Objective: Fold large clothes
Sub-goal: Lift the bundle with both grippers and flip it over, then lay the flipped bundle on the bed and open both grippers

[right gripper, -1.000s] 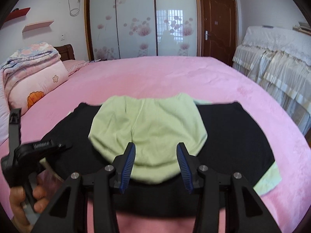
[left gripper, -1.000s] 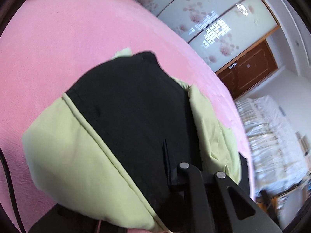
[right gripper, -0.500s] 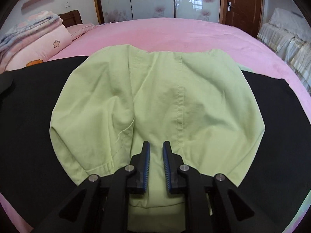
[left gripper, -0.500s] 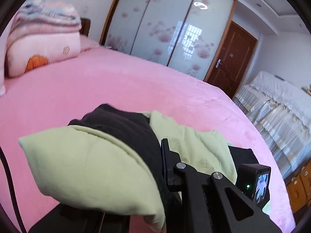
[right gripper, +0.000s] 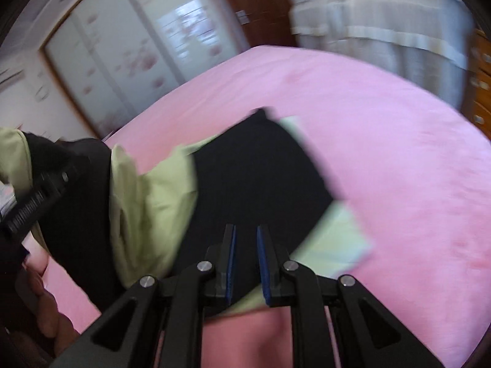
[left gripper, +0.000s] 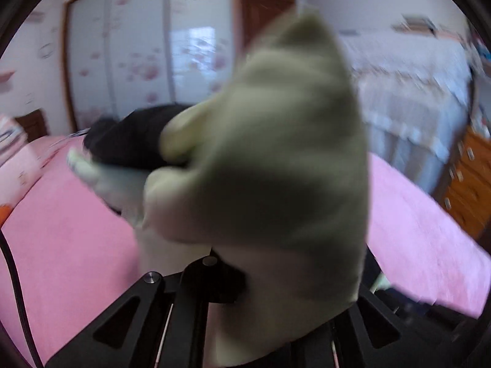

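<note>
1. The room is a bedroom: a bed under a pink plush bedspread [right gripper: 383,141] fills the lower half of both views, with a flower-printed sliding wardrobe [left gripper: 138,61] behind it at about 11 o'clock and a brown wooden door [left gripper: 264,15] near 12 o'clock.
2. At 9 o'clock in the right wrist view, the left gripper [right gripper: 36,196] shows only as a blurred black frame. Its fingertips are buried in cloth in its own view. The jaws read as pressed together on the garment.
3. That garment, a large black garment with a pale green lining [left gripper: 276,153], has one end raised off the bed and bunched, filling the centre of the left wrist view.
4. Its other end lies flat on the bedspread from the centre towards 4 o'clock in the right wrist view, a green corner poking out.
5. The right gripper [right gripper: 245,263] sits at 6 o'clock, its blue-padded fingers [right gripper: 230,260] close together. Its jaws have just been closing. Black cloth runs down between the pads, so I judge it is pinching the near edge.
6. Judged progress: a fold is under way, with one end being carried across. The cloth is still loose and uneven. Laying it down, squaring it and any further fold remain.
</note>
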Motion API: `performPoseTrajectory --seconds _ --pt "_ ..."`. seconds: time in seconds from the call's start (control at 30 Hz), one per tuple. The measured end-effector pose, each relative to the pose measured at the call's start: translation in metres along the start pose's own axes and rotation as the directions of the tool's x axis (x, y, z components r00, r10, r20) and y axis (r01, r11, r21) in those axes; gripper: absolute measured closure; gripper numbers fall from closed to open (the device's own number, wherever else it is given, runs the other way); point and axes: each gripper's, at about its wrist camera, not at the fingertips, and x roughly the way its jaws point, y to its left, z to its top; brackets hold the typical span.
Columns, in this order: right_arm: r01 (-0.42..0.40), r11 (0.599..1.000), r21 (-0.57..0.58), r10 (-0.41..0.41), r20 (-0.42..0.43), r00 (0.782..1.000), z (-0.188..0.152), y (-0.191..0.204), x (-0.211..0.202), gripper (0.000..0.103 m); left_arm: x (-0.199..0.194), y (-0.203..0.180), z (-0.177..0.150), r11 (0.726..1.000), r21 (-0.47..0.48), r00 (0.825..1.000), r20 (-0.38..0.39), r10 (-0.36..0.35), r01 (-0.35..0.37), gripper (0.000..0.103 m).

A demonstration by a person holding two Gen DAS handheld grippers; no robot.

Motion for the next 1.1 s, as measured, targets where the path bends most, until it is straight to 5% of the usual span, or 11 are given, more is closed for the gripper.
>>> performPoseTrajectory --seconds 0.2,0.3,0.5,0.6,0.67,0.83,0.97,1.1 --pt "0.139 0.986 0.087 -0.135 -0.052 0.990 -0.011 -0.071 -0.003 0.089 0.074 -0.064 -0.069 0.981 0.177 0.972 -0.234 -0.037 0.079 0.093" --pt "0.136 0.986 0.095 -0.129 -0.080 0.988 -0.016 -0.078 0.000 0.089 0.076 -0.058 -0.070 0.979 0.170 0.969 -0.238 -0.068 0.111 0.092" --pt "0.056 0.995 0.080 -0.049 -0.088 0.995 -0.014 -0.070 -0.005 0.088 0.050 -0.044 -0.054 0.968 0.105 0.942 -0.275 -0.191 0.227 0.061" --pt "0.005 0.998 0.061 -0.001 -0.066 0.998 -0.007 -0.061 -0.009 0.066 0.015 -0.033 -0.048 0.961 0.049 0.936 -0.246 -0.254 0.273 0.033" --pt "-0.018 0.999 0.044 0.019 -0.040 0.999 0.000 -0.055 -0.013 0.056 -0.012 -0.015 -0.045 0.963 0.019 0.947 -0.192 -0.259 0.267 0.028" --pt "-0.056 0.998 -0.005 0.055 -0.057 0.997 0.005 -0.035 -0.015 0.055 -0.030 0.035 -0.037 0.986 -0.084 0.973 -0.167 -0.159 0.147 0.027" --pt "-0.059 0.998 -0.025 0.055 -0.120 0.991 0.009 -0.022 0.001 0.055 -0.005 0.081 -0.049 0.982 -0.185 0.972 -0.226 -0.071 0.028 0.027" --pt "-0.040 0.994 -0.098 0.026 -0.146 0.989 0.016 -0.010 0.020 0.055 0.015 0.120 -0.059 0.950 -0.313 0.965 -0.254 -0.068 -0.015 0.027"
